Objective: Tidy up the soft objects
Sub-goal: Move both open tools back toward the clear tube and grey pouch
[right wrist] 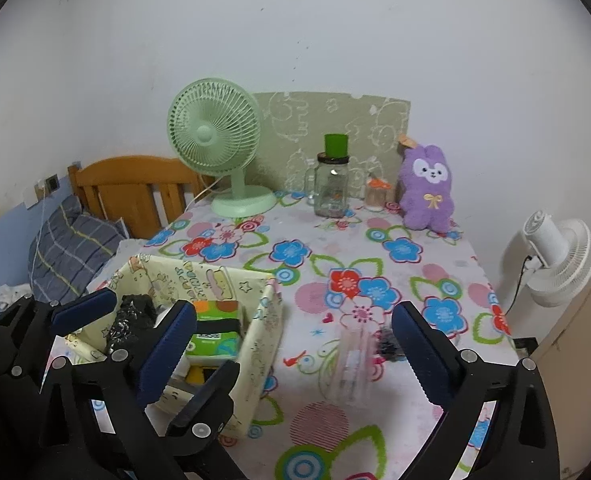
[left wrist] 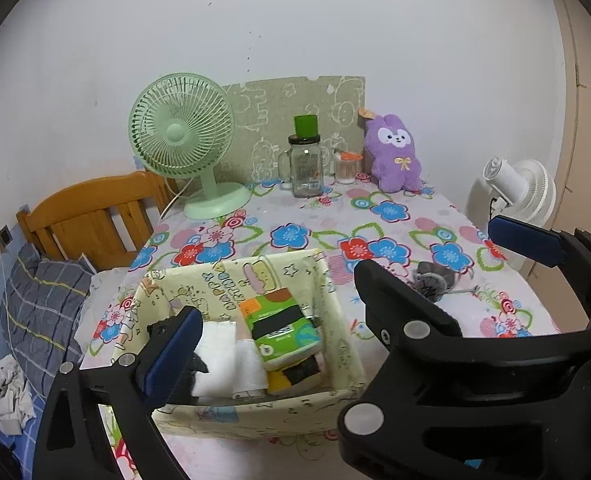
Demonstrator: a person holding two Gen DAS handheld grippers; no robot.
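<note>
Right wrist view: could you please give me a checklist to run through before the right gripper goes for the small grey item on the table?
1. Right gripper open: ok, fingers spread wide.
2. Grey item free on the tablecloth: ok.
3. Item centred between the fingers: not ok, it lies close to the right finger.
4. Height above the item: cannot tell.
5. Left gripper clear of the fabric box: not ok, it hangs open over it.
6. Room in the box beside the tissue pack and white cloth: cannot tell.
</note>
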